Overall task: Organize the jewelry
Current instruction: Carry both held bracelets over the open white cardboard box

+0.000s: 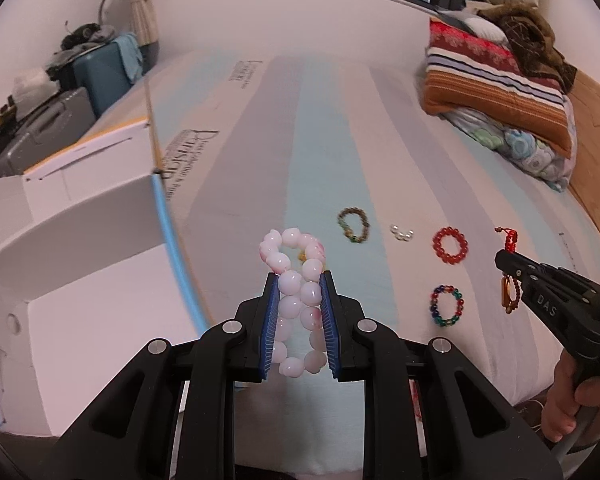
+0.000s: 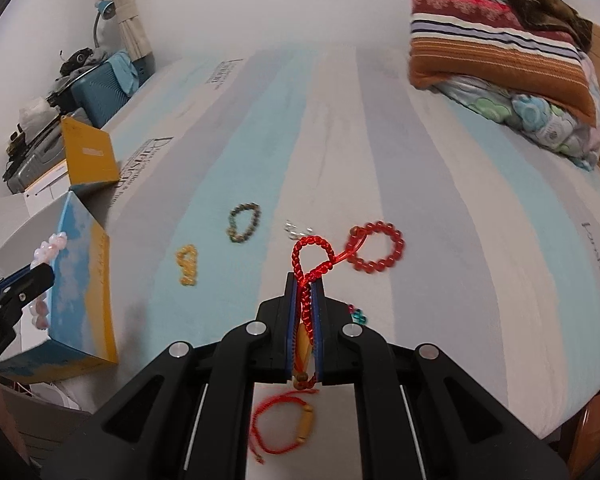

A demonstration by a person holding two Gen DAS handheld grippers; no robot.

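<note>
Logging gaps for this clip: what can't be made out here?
- Box contents: left wrist view, its white flap and wall block them.
- Multicoloured bracelet: right wrist view, mostly behind the right claw.
- Small silver piece: too small to identify in either view.

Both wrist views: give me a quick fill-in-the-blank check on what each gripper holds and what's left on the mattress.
1. The left gripper is shut on the ____ bead bracelet.
2. The right gripper is shut on a braided cord bracelet coloured ____.
3. The red bead bracelet lies on the ____.
4. The open box is to the ____ of the left gripper.

Missing words: pink; red; mattress; left
</note>
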